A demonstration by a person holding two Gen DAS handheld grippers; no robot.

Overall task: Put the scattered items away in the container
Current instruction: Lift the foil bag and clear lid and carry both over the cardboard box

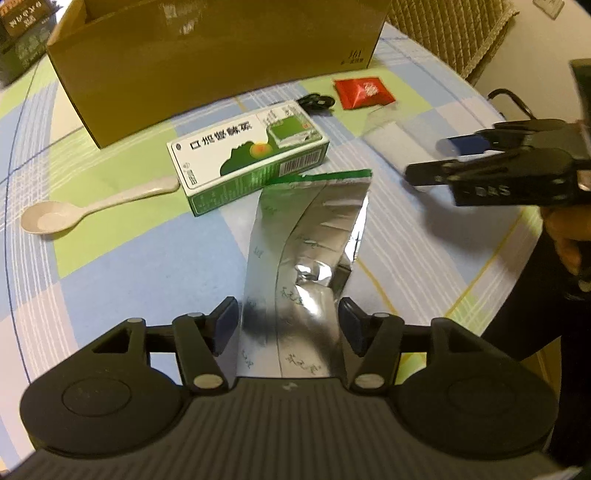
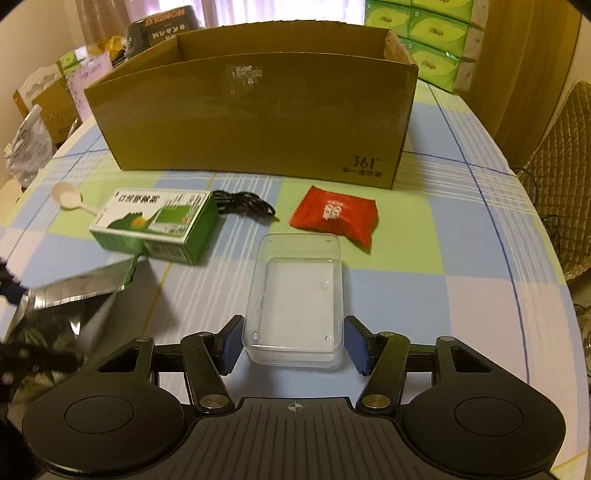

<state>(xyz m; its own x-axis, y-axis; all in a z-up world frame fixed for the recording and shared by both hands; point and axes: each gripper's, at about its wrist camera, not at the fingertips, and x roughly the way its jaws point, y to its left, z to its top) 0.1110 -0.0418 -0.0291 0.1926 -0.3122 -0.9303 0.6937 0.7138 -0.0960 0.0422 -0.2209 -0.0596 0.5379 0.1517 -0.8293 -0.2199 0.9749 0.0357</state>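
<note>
Silver foil pouch (image 1: 306, 266) sits between the left gripper's (image 1: 288, 325) fingers, pads right at its sides, though I can't tell if they're actually pinching it yet. Right gripper (image 2: 293, 349) is spread wide around a clear tub (image 2: 295, 295), pads just off its walls, nothing held. So we're at the grab stage: close on both, lift, carry forward over the cardboard box's (image 2: 258, 122) near wall. Ahead of the tools: green carton (image 2: 159, 225), spoon (image 1: 88, 214), black cable (image 2: 243, 205), red sachet (image 2: 338, 216). Checked tablecloth (image 2: 424, 295); tissue packs (image 2: 436, 33) stacked behind.
</note>
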